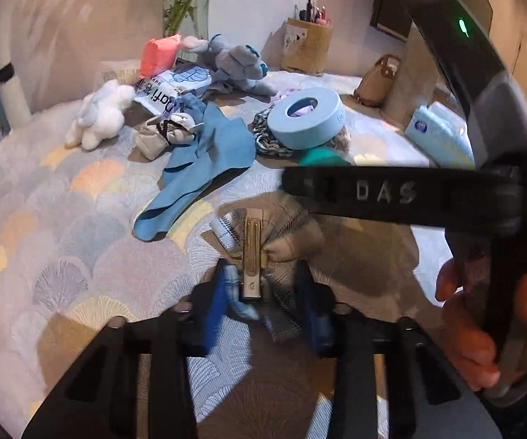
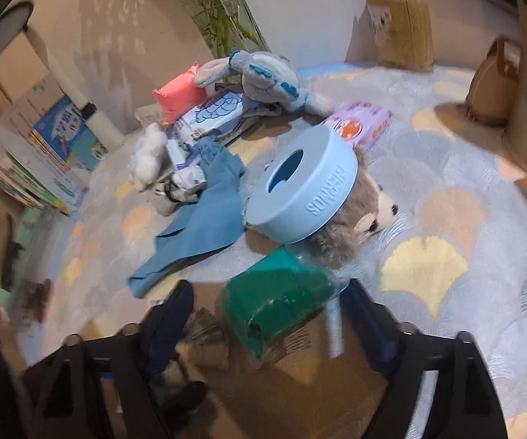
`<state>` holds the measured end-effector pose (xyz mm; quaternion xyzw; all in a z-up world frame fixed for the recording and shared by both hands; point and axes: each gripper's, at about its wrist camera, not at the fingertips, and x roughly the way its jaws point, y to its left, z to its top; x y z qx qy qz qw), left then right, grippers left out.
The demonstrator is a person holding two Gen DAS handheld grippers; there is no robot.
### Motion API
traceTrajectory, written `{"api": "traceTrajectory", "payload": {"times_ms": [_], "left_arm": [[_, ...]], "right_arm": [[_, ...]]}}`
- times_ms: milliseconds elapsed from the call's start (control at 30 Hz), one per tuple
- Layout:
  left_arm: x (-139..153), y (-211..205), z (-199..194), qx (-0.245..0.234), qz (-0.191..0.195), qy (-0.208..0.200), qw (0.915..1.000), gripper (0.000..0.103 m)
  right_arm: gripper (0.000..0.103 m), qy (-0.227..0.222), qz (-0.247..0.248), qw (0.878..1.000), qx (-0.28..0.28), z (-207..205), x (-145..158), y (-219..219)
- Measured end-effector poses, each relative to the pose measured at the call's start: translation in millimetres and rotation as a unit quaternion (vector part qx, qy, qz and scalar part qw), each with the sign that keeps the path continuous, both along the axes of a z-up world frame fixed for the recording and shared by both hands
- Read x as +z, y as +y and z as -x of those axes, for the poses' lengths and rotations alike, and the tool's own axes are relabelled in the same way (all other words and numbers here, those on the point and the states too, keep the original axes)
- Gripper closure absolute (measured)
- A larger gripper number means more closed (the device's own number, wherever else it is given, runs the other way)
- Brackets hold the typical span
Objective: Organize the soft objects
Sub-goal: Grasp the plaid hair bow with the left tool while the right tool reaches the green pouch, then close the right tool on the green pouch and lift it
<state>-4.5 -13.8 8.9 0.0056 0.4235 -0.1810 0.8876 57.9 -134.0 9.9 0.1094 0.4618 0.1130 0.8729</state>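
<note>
1. Left gripper (image 1: 262, 269): the jaws stand narrow at the lower centre of the left wrist view. The blue pads appear to press on a bunched fold of the beige cloth (image 1: 336, 241), next to its metal clip (image 1: 253, 256). A grip on a gathered fold suits limp fabric, which offers no firm edge.
2. Right gripper (image 2: 268, 287): the jaws stand about half open in the lower centre of the right wrist view. The green bundle (image 2: 281, 300) lies between them. A gap shows on the left side, so nothing is clamped yet.
3. The green bundle rests on the same beige cloth. I judge that the left grip steadies the cloth while the right tool addresses the bundle.
4. In the left wrist view, the right tool crosses the right half of the frame, with the person's hand (image 1: 475, 329) at the lower right. The two tools work close together, so a clash is possible.
5. Remaining soft items lie heaped at upper centre: blue cloth (image 1: 208, 153), white plush (image 1: 98, 117), grey plush (image 1: 234, 62). A blue ring (image 1: 305, 117) sits on a furry toy (image 2: 354, 219).
6. Open room: the patterned cover (image 1: 62, 219) is bare at the left of the left view and at the right of the right view.
</note>
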Motion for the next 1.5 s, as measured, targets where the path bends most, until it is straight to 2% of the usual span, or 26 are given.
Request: {"api": "traceTrajectory", "payload": {"times_ms": [33,133,267,400,500,567,600,633,700,833,1033,1133,1300,1433,1500], "left_arm": [[-0.1,2.1,-0.9,0.002,0.008,0.002,1.0000,0.075],[-0.1,4.7,-1.7,0.006,0.021,0.004,0.9997,0.075],[0.0,2.4,-0.6,-0.009,0.026,0.007,0.9996,0.075],[-0.3,3.8,-1.1,-0.012,0.033,0.010,0.9993,0.075],[-0.5,3.3,-0.9,-0.012,0.029,0.009,0.9995,0.075],[-0.4,2.8,-0.5,-0.016,0.029,0.009,0.9994,0.075],[-0.5,2.9,-0.9,-0.018,0.029,0.009,0.9994,0.075],[-0.5,3.0,-0.8,-0.019,0.030,0.010,0.9993,0.075],[-0.7,3.5,-1.8,-0.020,0.033,0.011,0.9992,0.075],[-0.7,3.0,-1.5,-0.020,0.030,0.011,0.9993,0.074],[-0.9,2.3,-1.5,-0.020,0.029,0.010,0.9993,0.074],[-1.4,3.1,-2.1,-0.019,0.033,0.012,0.9992,0.074],[-1.5,1.9,-1.8,-0.018,0.027,0.010,0.9994,0.074],[-1.9,1.3,-2.8,-0.018,0.021,0.009,0.9996,0.074],[-2.1,1.2,-2.8,-0.018,0.019,0.009,0.9996,0.074]], "right_arm": [[0.044,-0.002,0.011,1.000,-0.006,0.5,-0.4,-1.1],[0.045,-0.005,-0.001,1.000,-0.004,7.3,1.2,-10.7],[0.046,-0.013,0.032,0.998,0.053,26.8,3.3,-15.5],[0.045,-0.029,0.114,0.986,0.117,49.4,7.9,-9.6],[0.037,-0.031,0.146,0.979,0.137,59.0,9.9,-19.5],[0.029,-0.023,0.157,0.979,0.126,61.6,7.7,-38.1],[0.021,-0.018,0.159,0.981,0.111,61.9,6.9,-48.4],[0.018,-0.015,0.158,0.982,0.098,60.8,7.0,-55.4],[0.018,-0.009,0.143,0.987,0.077,62.9,8.3,-73.1],[0.018,-0.003,0.093,0.993,0.069,72.6,13.7,-94.5],[0.017,0.046,-0.029,0.995,0.083,73.8,-0.7,-93.5],[0.017,0.036,0.002,0.996,0.083,66.4,0.1,-74.0],[0.017,0.017,0.028,0.997,0.070,52.1,-3.0,-54.7],[0.031,-0.016,0.100,0.992,0.082,58.1,-6.9,-39.4],[0.034,-0.026,0.117,0.989,0.088,64.4,-7.5,-38.1]]}}
